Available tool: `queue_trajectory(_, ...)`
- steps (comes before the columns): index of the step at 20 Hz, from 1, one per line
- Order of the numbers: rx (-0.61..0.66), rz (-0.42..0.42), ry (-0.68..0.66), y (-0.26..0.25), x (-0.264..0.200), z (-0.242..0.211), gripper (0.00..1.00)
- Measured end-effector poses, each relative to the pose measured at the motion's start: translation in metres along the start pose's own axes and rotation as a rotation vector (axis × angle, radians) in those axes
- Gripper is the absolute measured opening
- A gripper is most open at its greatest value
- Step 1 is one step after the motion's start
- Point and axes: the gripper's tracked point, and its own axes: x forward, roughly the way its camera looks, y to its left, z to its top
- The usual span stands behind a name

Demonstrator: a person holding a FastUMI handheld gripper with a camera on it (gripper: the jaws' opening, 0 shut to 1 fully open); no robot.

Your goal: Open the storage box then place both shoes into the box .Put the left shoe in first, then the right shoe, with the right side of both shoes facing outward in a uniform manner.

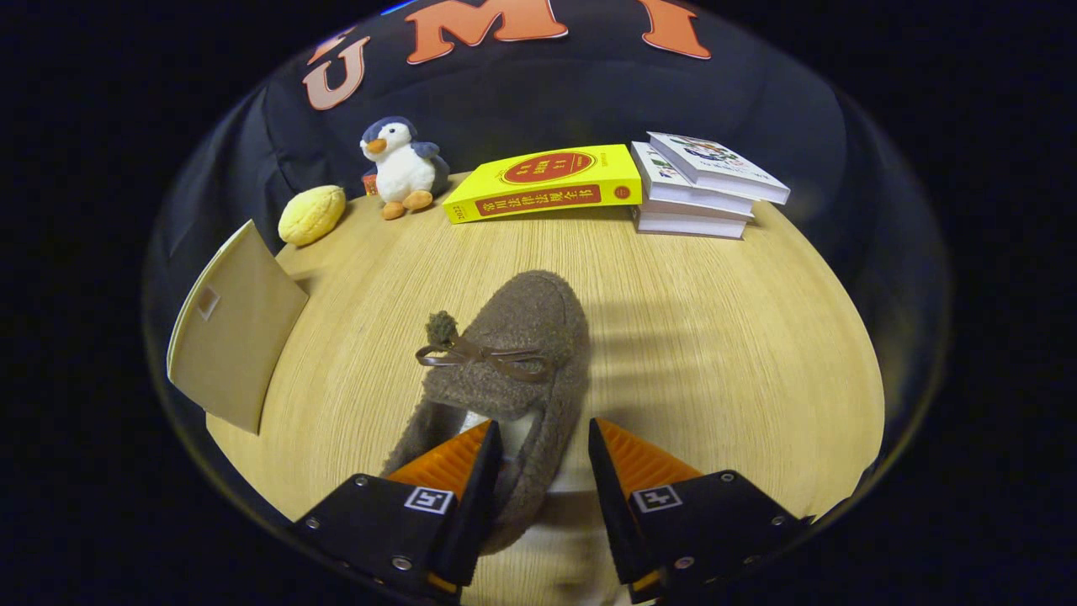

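The gripper (545, 438) stood released, its orange fingers (450, 463) straddling the right heel wall of the brown fuzzy bow-tied shoe (513, 353). Grasping appeared under way; clenching on that wall would follow.

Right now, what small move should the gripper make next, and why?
Probably close. The gripper is open, with one finger inside the shoe opening and the other outside its side wall, so the wall sits between them, ready to be pinched and lifted.
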Motion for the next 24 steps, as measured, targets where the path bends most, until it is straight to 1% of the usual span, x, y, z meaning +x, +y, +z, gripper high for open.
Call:
queue_trajectory(1, -0.003, -0.007, -0.014, 0.0, 0.005, 0.003, 0.53)
queue_trajectory(3, -0.022, -0.026, -0.032, -0.002, 0.014, 0.007, 0.45)
queue_trajectory(4, -0.014, -0.03, -0.036, -0.001, 0.017, 0.009, 0.42)
queue_trajectory(6, 0.023, -0.048, -0.044, -0.006, 0.02, 0.013, 0.38)
queue_trajectory(8, 0.085, -0.077, -0.047, -0.013, 0.021, 0.018, 0.25)
queue_trajectory(9, 0.11, -0.075, -0.054, -0.011, 0.018, 0.021, 0.12)
queue_trajectory(11, 0.159, -0.073, -0.07, -0.006, 0.007, 0.031, 0.07)
queue_trajectory(14, 0.186, -0.085, -0.107, 0.014, -0.022, 0.057, 0.06)
queue_trajectory(17, 0.189, -0.083, -0.139, 0.047, -0.052, 0.083, 0.06)
queue_trajectory(21, 0.187, -0.022, -0.169, 0.122, -0.086, 0.114, 0.06)
queue_trajectory(24, 0.136, 0.037, -0.175, 0.186, -0.104, 0.129, 0.06)
